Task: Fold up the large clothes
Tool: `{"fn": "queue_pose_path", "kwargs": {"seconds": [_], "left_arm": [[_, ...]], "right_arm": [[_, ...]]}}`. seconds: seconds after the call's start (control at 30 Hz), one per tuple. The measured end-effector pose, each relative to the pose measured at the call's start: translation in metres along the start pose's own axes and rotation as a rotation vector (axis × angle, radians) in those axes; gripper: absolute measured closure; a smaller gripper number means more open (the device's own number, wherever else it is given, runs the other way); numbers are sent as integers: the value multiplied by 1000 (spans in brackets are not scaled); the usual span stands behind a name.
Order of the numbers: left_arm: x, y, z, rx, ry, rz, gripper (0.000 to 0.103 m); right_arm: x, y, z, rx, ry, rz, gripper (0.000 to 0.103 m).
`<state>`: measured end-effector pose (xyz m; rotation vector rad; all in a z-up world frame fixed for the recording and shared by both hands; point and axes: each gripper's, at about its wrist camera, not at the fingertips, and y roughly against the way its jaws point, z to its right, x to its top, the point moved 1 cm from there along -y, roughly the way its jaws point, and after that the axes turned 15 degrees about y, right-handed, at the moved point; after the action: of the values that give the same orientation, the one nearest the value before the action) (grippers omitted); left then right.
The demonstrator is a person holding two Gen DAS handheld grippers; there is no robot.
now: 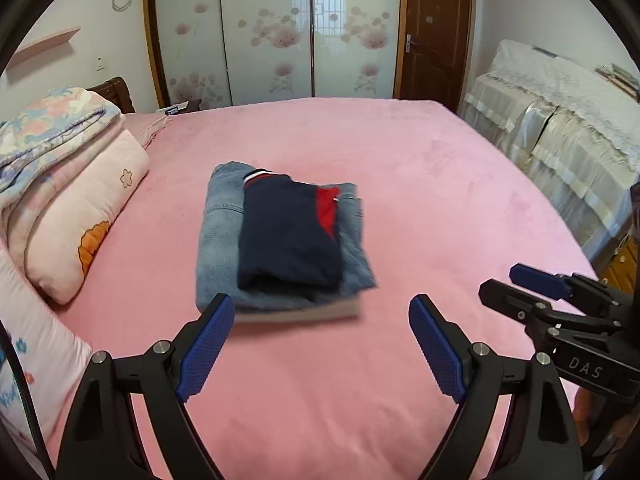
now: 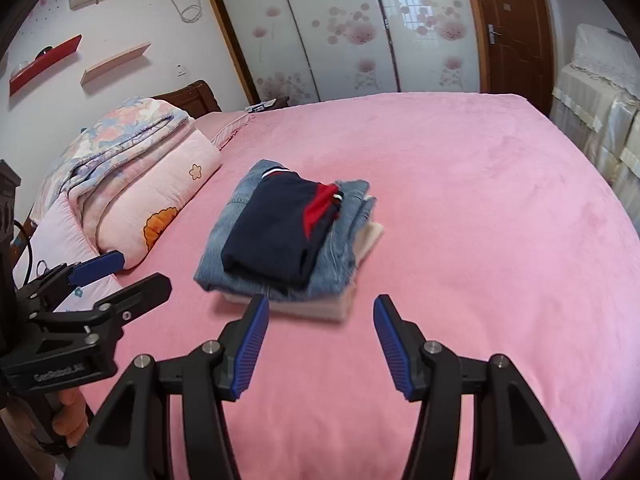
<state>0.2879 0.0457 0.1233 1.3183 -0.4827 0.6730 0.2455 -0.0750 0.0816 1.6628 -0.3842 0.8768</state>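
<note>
Folded clothes stack (image 1: pixel 286 240) lies at 12 o'clock from left gripper (image 1: pixel 322 346) and right gripper (image 2: pixel 320 346), both spread, empty; long axis runs away, neither clearly nearer.

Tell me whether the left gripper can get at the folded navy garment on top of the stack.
Probably yes: the left gripper is open and empty, the folded navy garment lies uncovered atop the folded blue jeans, and only bare pink bedspread lies between.
</note>
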Motion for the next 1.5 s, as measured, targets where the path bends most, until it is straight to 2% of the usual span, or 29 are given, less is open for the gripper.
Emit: {"fn": "queue_pose_path", "kwargs": {"seconds": [0.17,0.43,0.6,0.77,0.93,1.07,1.5], "left_arm": [[-43,43,19,-10,7,5,15],[-119,73,31,-59,59,-35,14],[-162,85,36,-15,82,-45,14],[-197,97,39,-12,110,-55,14],[-222,98,45,16,108,-91,14],[-234,100,48,14,99,-106,14],[-246,95,52,24,83,-133,14]], "right_arm": [[-37,46,-6,-18,-2,6,48],[-112,98,-19,-87,-14,-31,48],[-158,119,-23,-137,-20,-50,48],[-187,137,-22,-174,-55,-39,48],[-207,148,-19,-155,-107,-48,48],[-214,150,-22,-165,-98,-51,48],[-235,146,-34,-163,-95,-88,47]]}}
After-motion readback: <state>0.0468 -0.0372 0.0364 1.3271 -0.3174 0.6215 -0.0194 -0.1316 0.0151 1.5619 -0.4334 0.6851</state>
